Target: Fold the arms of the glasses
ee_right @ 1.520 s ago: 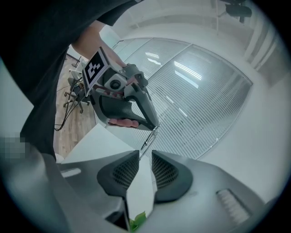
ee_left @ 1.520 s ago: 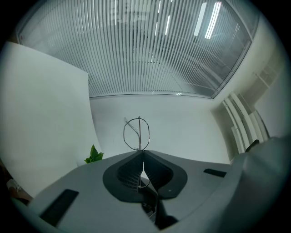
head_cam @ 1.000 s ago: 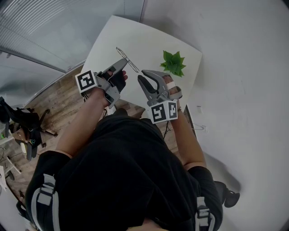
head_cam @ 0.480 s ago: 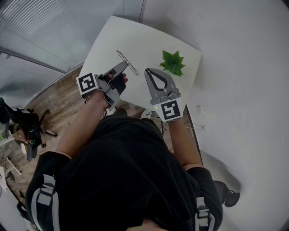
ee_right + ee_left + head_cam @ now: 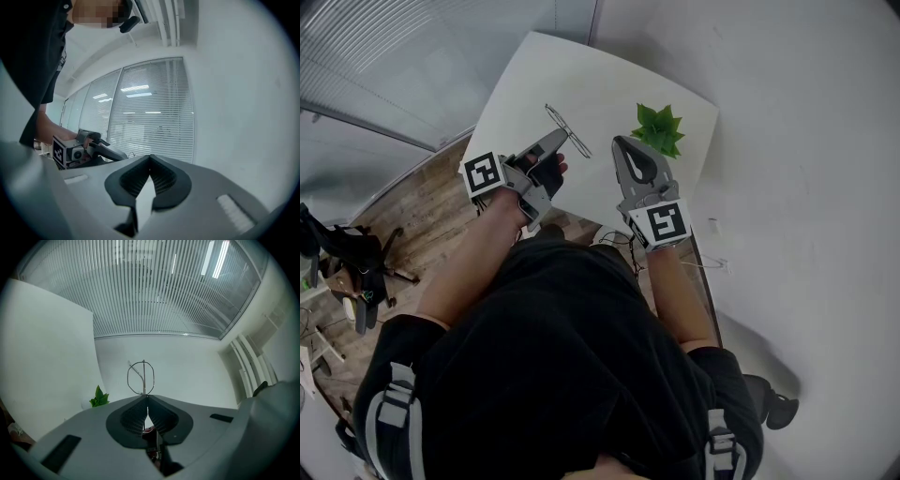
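Over the desk's middle: the glasses (image 5: 565, 127) are standing on edge, with one wire lens loop rising just past the tips of the left tongs (image 5: 559, 135). No view is showing whether any part is resting on the desk (image 5: 534, 70).
Left tongs: the jaws are lying together at the tips and are pinching the thin frame wire, so they are serving as the clamp.
Right tongs: the right tongs (image 5: 623, 142) are hovering near the desk's near right corner, just beside the plant (image 5: 658, 129) and apart from the glasses. The jaws have just been closing and are now meeting, with nothing between them.
Arm: one straight arm (image 5: 581, 145) is running from the lens loop toward the desk's near edge and is judged to be unfolded. The other arm is too fine to make out.
Step in hand: the frame is being steadied while the free tongs are being readied as a blunt pusher. Folding is judged to be at an early stage.
Next move: the closed right tips are needing to reach the arm's outer side and swing it in against the lenses. Light pressure is advised, since the wire is looking easy to bend.
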Available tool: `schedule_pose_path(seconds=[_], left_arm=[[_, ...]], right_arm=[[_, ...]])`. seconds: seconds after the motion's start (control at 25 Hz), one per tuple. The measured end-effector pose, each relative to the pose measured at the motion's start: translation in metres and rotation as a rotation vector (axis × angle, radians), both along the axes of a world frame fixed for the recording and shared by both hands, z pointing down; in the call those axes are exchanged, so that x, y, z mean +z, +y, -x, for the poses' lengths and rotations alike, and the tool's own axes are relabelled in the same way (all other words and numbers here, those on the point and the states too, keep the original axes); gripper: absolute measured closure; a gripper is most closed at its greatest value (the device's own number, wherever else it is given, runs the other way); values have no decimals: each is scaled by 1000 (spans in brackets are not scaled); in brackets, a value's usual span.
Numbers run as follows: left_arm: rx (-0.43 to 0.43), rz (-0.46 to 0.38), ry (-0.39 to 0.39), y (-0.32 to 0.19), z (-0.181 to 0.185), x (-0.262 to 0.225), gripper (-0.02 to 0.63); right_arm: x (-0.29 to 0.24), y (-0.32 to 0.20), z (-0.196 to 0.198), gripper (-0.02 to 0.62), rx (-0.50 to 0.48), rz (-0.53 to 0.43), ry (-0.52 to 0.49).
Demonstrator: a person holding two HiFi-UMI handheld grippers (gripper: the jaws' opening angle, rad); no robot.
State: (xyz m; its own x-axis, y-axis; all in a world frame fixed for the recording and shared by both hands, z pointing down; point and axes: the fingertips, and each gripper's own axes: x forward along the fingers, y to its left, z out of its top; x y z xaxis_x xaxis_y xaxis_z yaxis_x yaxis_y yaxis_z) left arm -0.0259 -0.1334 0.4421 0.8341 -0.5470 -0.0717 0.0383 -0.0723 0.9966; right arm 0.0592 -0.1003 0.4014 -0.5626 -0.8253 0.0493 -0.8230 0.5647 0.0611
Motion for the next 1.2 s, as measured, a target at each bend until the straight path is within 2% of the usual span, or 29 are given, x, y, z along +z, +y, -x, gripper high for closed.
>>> schedule_pose_path(seconds=[0.72, 1.2], left_arm=[[1, -5, 4, 0, -1, -1, 594], [0, -15, 4, -1, 0, -1, 594]], right_arm=[[3, -1, -3, 583, 4, 10, -20], [4, 3, 2, 583, -23, 2, 18]])
